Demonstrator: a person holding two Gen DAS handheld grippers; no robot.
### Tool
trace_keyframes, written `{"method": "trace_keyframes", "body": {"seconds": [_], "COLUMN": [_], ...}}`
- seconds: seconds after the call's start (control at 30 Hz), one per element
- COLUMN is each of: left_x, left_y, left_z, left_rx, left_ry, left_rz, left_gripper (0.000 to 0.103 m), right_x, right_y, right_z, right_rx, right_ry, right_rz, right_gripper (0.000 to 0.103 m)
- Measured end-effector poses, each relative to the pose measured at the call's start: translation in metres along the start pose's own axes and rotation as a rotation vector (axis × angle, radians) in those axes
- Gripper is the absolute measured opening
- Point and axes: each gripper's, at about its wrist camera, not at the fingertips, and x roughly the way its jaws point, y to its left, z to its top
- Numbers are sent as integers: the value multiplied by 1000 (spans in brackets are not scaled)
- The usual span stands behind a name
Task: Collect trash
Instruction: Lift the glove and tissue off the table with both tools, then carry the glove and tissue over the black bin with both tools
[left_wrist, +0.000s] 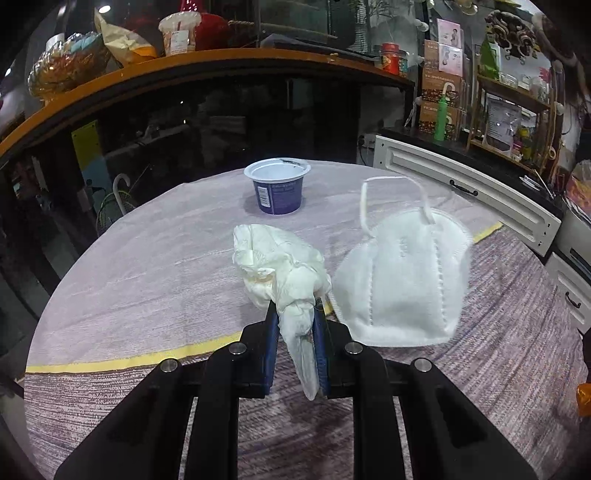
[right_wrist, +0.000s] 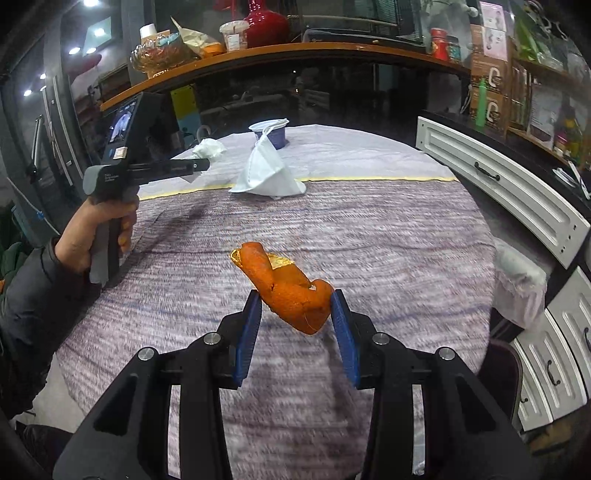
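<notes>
My left gripper (left_wrist: 295, 310) is shut on a crumpled white tissue (left_wrist: 280, 266), lifted a little off the cloth-covered table (left_wrist: 147, 266). To its right a white face mask (left_wrist: 402, 280) lies on the table, and beyond them stands an empty purple yogurt cup (left_wrist: 277, 186). In the right wrist view my right gripper (right_wrist: 295, 306) is shut on a curled piece of orange peel (right_wrist: 291, 291), held above the table (right_wrist: 369, 236). The same view shows the left gripper (right_wrist: 201, 164) at the left with the tissue (right_wrist: 208, 147), the mask (right_wrist: 267, 171) and the cup (right_wrist: 271, 133) further back.
A person's hand (right_wrist: 99, 229) and dark sleeve hold the left gripper's handle. White drawer fronts (right_wrist: 498, 177) run along the table's right side, with a white-lined bin (right_wrist: 517, 288) beside it. A cluttered wooden shelf (left_wrist: 207, 61) spans the back.
</notes>
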Motion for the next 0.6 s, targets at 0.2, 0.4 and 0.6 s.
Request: {"method": "trace_keyframes", "body": {"seconds": [0.2, 0.4, 0.6], "left_x": [-39, -72, -95], "left_y": [-34, -67, -104], "left_z": [-15, -29, -41], "left_rx": [30, 56, 101], "left_ry": [-37, -62, -77], "left_rz": [-64, -150, -234], "left_gripper": [18, 18, 18], "right_x": [-21, -35, -47], "right_y": [-12, -24, -35], "right_z": [-20, -35, -48], "right_rx": [30, 54, 80], "right_ry": [-13, -16, -19], "right_rz": [-19, -35, -52], "right_gripper": [40, 40, 40]}}
